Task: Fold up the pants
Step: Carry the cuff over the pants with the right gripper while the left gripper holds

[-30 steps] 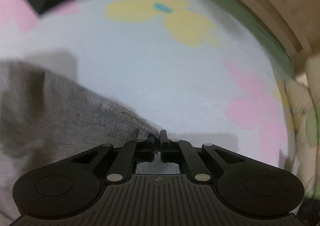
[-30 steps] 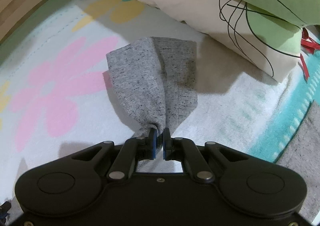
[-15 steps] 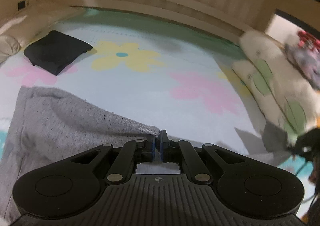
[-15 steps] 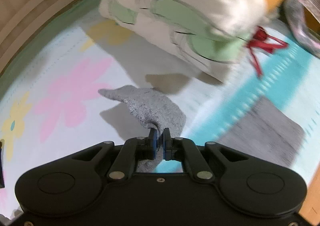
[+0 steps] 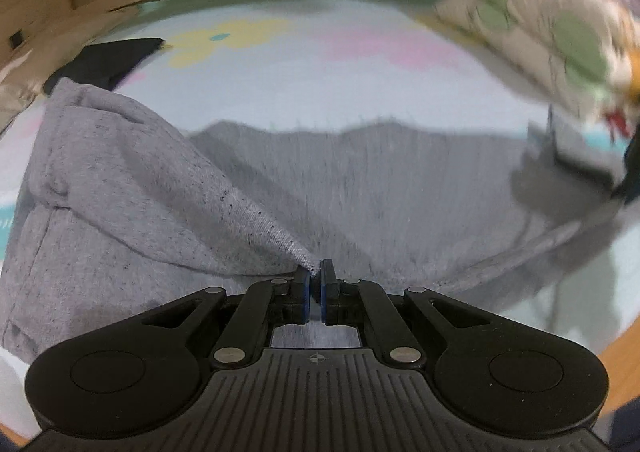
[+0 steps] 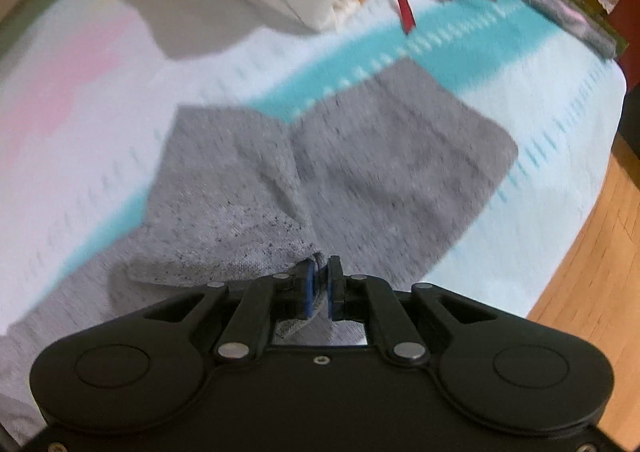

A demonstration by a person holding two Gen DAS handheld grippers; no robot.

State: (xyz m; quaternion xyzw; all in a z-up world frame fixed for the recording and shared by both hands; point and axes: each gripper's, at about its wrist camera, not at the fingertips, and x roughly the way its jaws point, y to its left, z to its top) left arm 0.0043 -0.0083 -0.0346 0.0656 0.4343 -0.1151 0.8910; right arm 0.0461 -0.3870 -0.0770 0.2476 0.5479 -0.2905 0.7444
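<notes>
Now my left gripper [image 5: 315, 275] and right gripper [image 6: 321, 272] each pinch an edge of the grey pants [image 5: 380, 180], which spread toward twelve o'clock over the flowered blanket [image 5: 360, 92].

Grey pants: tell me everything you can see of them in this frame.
The pants are heather-grey knit, jersey-like with dark flecks. They lie on the floral blanket, partly folded. The left gripper is shut on a hemmed corner, lifting a fold that drapes to the left. The right gripper is shut on another bunched edge; beyond it one flat layer lies across the blanket's teal stripe. Both views are motion-blurred, so seams and waistband cannot be made out.
</notes>
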